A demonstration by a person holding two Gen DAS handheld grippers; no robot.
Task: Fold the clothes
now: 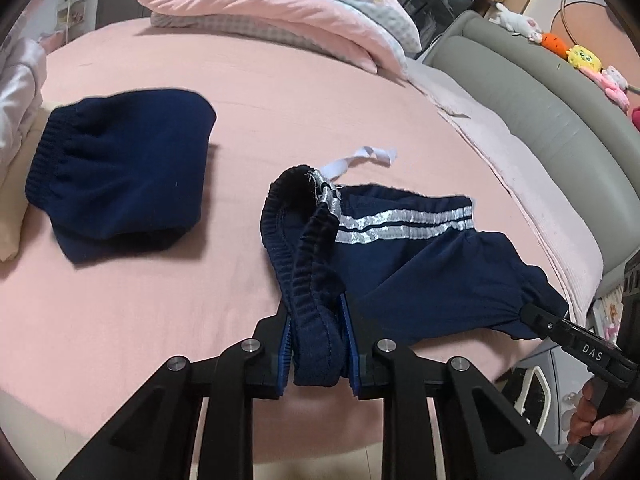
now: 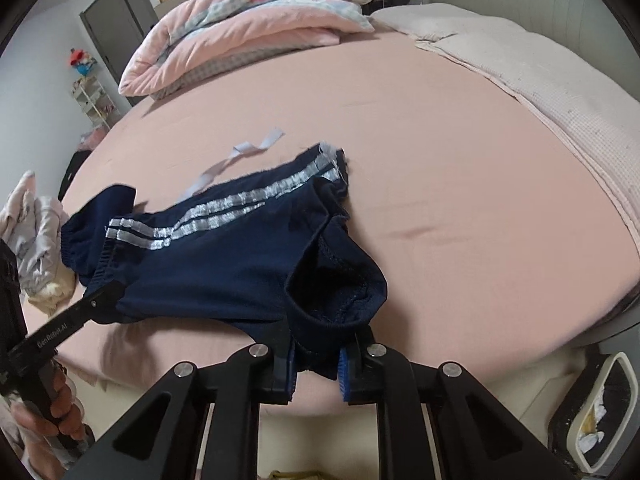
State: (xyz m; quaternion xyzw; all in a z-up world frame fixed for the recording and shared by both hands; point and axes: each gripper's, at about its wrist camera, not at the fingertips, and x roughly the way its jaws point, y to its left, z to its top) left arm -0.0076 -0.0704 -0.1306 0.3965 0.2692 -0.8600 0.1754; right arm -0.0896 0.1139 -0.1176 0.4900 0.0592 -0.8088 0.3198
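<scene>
Left tool (image 1: 316, 344): blue pads clamped on the bunched elastic waistband of the navy shorts (image 1: 404, 264), band wedged between the two fingers. Right tool (image 2: 318, 364): closed on a hem of the same shorts at the leg opening; dark cloth fills the gap between its pads.

Shorts stretched between the two tools, low over the near edge of the bed (image 1: 120, 320); the far edge looks to rest on the sheet. Two silver stripes (image 1: 404, 224) run along the upper side. White ribbon (image 1: 360, 160) trails from the waistband end onto the pink sheet.

Second navy garment (image 1: 120, 176), already folded, lies flat on the bed off to the left of the shorts, well apart from them, ribbed cuff facing left.

Pink quilt (image 1: 272, 12) folded at the far side of the bed. Grey headboard (image 1: 540, 92) to the right, row of plush toys (image 1: 584, 58) along its top. Crumpled pale clothes (image 2: 36, 236) at the bed's left edge.
</scene>
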